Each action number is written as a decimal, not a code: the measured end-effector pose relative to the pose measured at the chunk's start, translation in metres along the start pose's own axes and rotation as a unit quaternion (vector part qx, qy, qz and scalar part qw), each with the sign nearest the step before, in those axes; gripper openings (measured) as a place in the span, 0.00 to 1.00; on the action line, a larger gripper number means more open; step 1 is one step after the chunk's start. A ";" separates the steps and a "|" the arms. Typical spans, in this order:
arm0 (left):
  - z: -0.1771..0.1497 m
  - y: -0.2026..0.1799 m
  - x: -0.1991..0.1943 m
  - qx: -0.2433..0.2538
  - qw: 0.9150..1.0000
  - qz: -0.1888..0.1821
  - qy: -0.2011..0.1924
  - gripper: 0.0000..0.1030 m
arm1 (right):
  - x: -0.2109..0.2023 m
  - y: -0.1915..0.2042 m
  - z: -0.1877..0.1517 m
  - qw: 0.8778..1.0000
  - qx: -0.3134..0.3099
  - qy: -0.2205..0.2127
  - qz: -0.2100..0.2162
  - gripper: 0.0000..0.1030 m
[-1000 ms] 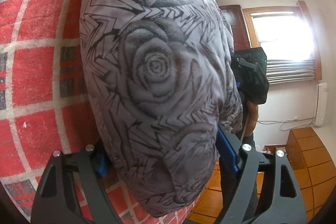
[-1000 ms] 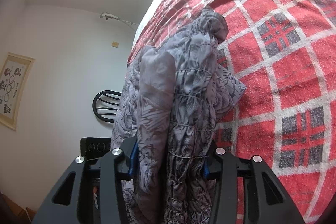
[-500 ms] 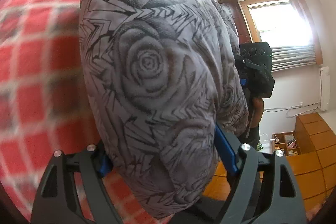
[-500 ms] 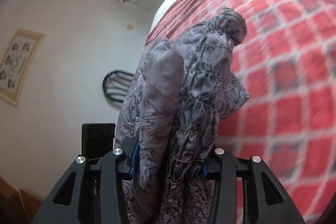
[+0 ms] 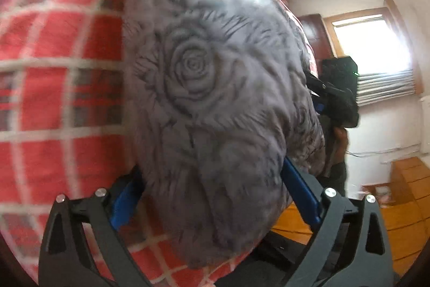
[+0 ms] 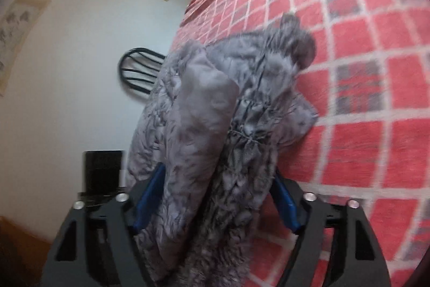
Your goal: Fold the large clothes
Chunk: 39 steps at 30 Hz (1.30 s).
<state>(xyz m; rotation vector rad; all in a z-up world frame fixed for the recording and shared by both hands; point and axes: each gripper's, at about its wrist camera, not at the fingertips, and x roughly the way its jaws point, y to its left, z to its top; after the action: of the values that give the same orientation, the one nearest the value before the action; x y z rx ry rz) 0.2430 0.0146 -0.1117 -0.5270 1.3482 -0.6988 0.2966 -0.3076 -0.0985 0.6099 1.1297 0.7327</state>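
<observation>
A large grey garment [image 5: 215, 88] with a rose print hangs bunched over a red plaid bedspread [image 5: 53, 88]. My left gripper [image 5: 212, 195] is shut on one thick bundle of it, the blue pads pressed against the cloth. My right gripper [image 6: 215, 195] is shut on the other end of the garment [image 6: 215, 125], where gathered elastic stitching shows. The right gripper also shows in the left wrist view [image 5: 336, 98], beyond the cloth. Both views are blurred by motion.
The bedspread [image 6: 362, 71] fills the right of the right wrist view. A black chair [image 6: 139, 71] stands by the white wall. A window [image 5: 376, 50], a dark door [image 5: 314, 34] and a wooden floor [image 5: 397, 219] lie beyond the bed's edge.
Both grippers have kept their hold and swung with the garment. The bed has shifted in both views, and the frames have become blurred.
</observation>
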 end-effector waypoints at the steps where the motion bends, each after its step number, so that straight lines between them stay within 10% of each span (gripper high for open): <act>1: -0.005 -0.005 -0.019 0.006 0.999 0.016 -0.030 0.93 | -0.010 0.006 -0.001 1.000 -0.011 -0.007 -0.016 0.75; 7: -0.034 -0.052 -0.084 0.058 0.988 -0.021 -0.144 0.95 | -0.070 0.089 -0.017 0.974 -0.164 -0.105 -0.120 0.52; 15: -0.032 -0.070 -0.014 0.071 0.994 -0.053 -0.064 0.95 | 0.006 0.098 -0.031 0.952 -0.225 -0.016 -0.206 0.38; 27: 0.001 -0.068 -0.090 0.071 0.985 -0.079 -0.134 0.96 | -0.038 0.135 -0.071 0.955 -0.245 -0.030 -0.165 0.40; 39: 0.064 -0.031 -0.028 0.018 0.993 -0.095 -0.074 0.97 | 0.002 0.087 -0.095 0.961 -0.213 0.029 -0.175 0.44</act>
<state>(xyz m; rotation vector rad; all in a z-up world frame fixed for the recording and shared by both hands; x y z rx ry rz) 0.2995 0.0098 -0.0606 -0.6710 1.1547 -0.8230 0.1890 -0.2450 -0.0642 0.0213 1.0541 0.6590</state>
